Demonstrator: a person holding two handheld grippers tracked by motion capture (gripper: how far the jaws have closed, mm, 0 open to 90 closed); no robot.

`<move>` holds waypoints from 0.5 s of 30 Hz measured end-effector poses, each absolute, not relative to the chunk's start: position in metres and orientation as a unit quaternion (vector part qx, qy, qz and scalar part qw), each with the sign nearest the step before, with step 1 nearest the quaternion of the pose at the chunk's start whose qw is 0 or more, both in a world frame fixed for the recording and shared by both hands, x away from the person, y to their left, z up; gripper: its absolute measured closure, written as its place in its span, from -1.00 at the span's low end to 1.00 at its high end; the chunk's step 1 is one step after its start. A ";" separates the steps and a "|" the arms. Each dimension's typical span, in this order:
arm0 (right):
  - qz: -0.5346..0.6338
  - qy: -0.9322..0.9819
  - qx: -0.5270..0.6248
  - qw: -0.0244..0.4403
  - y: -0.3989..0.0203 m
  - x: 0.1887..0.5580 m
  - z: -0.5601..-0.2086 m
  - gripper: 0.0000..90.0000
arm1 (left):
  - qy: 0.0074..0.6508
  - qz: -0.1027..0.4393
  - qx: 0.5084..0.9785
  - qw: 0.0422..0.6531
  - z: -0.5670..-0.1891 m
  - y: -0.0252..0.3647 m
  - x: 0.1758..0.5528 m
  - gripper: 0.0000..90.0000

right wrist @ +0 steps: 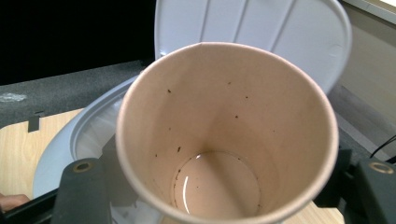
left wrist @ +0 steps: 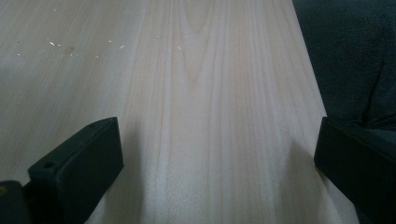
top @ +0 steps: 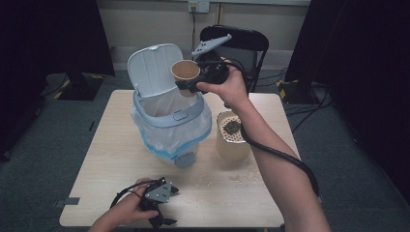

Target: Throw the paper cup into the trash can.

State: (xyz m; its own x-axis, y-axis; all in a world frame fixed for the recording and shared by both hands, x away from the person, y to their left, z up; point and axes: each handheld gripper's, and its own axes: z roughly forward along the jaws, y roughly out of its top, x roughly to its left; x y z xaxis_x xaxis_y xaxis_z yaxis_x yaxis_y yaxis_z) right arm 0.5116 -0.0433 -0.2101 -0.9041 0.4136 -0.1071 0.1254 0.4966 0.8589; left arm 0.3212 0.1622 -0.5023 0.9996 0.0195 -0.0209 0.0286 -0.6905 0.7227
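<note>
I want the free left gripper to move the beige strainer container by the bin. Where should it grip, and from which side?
Grip the beige container across its side wall just under the rim, coming in level from the near side. The strainer insert fills its top, so a rim pinch looks awkward, and the bin crowds its left.

Black two-jaw grippers [top: 186, 86] [top: 162, 223], grey three-cornered top plates, trailing black cables, bare forearms.

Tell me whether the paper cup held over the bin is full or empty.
Nearly empty. The right gripper view looks straight into the paper cup: bare walls with a few dark specks and only a thin wet film at the bottom.
</note>
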 end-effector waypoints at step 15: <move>0.485 0.850 0.153 0.134 -0.019 0.513 -0.219 -0.37 | 0.012 -0.006 0.919 0.394 -0.503 0.162 0.321 -0.99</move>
State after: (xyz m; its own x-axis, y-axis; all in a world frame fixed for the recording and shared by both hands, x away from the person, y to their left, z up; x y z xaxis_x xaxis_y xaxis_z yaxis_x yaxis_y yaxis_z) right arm 0.5135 -0.0191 -0.2194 -0.9172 0.3905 -0.0791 0.1308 0.4825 0.8661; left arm 0.3214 0.1621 -0.5026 0.9996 0.0172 -0.0207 0.0269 -0.6887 0.7245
